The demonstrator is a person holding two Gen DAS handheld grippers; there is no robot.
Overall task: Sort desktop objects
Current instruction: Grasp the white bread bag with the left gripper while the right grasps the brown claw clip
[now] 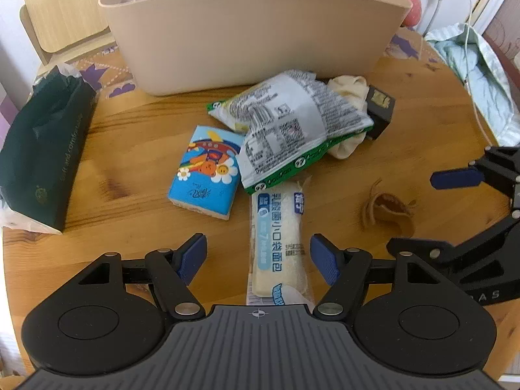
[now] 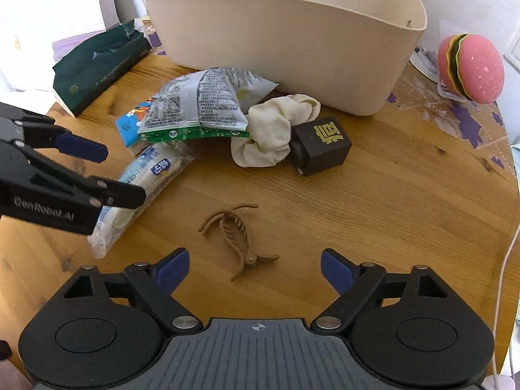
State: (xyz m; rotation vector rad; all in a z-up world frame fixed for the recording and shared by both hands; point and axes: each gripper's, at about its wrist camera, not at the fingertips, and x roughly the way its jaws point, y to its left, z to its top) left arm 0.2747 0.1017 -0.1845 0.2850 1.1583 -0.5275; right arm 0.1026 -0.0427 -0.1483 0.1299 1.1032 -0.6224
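Observation:
My left gripper (image 1: 258,256) is open, its blue fingers either side of the near end of a long wrapped bread roll (image 1: 279,237) on the wooden table. Beyond lie a blue tissue pack (image 1: 208,172), a green-and-white snack bag (image 1: 292,126), a cream scrunchie (image 1: 347,91) and a black box (image 1: 380,110). My right gripper (image 2: 255,268) is open just in front of a brown hair claw (image 2: 237,234). The roll (image 2: 143,188), bag (image 2: 201,104), scrunchie (image 2: 269,130) and black box (image 2: 321,144) show in the right wrist view. The beige basket (image 1: 253,35) stands behind.
A dark green tissue pack (image 1: 39,156) lies at the left. A pink burger toy (image 2: 471,68) stands at the back right. A crumpled pale green bag (image 1: 477,74) and a white cable (image 2: 503,266) lie along the right edge. A chair back (image 1: 61,6) stands behind.

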